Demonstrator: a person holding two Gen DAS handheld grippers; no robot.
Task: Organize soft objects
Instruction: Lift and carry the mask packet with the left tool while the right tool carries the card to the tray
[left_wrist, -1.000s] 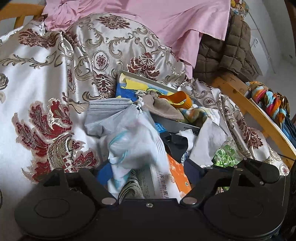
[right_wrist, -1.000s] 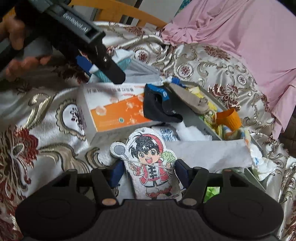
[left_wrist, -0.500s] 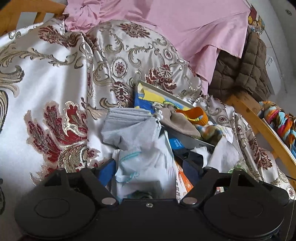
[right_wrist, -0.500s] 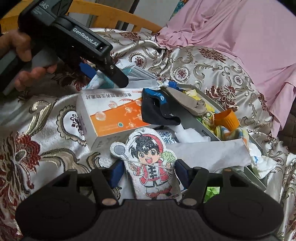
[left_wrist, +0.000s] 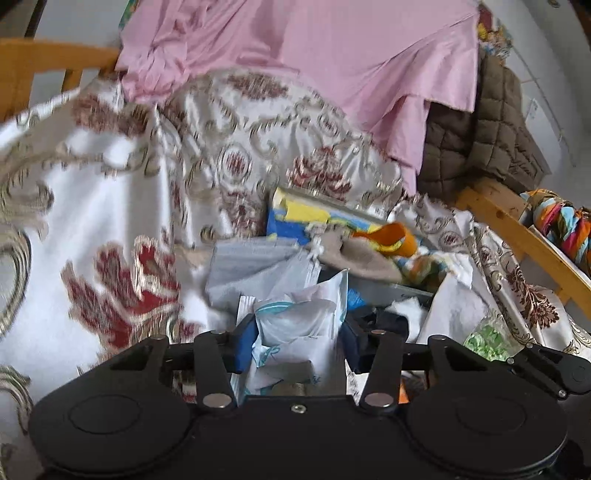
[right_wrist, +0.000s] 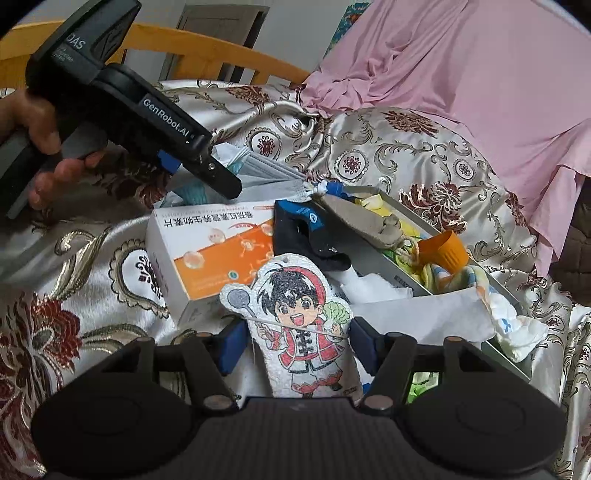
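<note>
bed cover: patterned satin cover (left_wrist: 110, 229) drapes the whole work area, a pink sheet (left_wrist: 332, 55) behind it; every item lies on it.
tray: grey tray (right_wrist: 458, 236) sits to the right in the right wrist view, already holding a beige pouch (right_wrist: 365, 218), an orange cup (right_wrist: 445, 251) and mixed cloths.
box: orange-and-white box (right_wrist: 218, 258) lies flat just left of the tray, a dark glove (right_wrist: 306, 236) draped across the tray's near-left edge.
masks: a crumpled bunch of masks (left_wrist: 295, 321) lies past the box's far edge; its long axis runs away from the camera, straight out between the fingers.
left gripper: left gripper (left_wrist: 295, 343) is the nearer one; its jaws are closing with the masks between them, both blue pads against the bunch's sides, so I judge a pinch is forming.
right gripper: right gripper (right_wrist: 297, 347) has its fingers spread on either side of a cartoon sponge (right_wrist: 299, 325); whether the pads press it I cannot tell.
key relation: the tray lies ahead and right of the left gripper, beyond the grey mask (left_wrist: 251, 266), so the bunch would likely travel that way.
change: a second earlier the left fingers stood wide around the masks; now they have narrowed onto them. The right gripper and sponge look unchanged.
</note>
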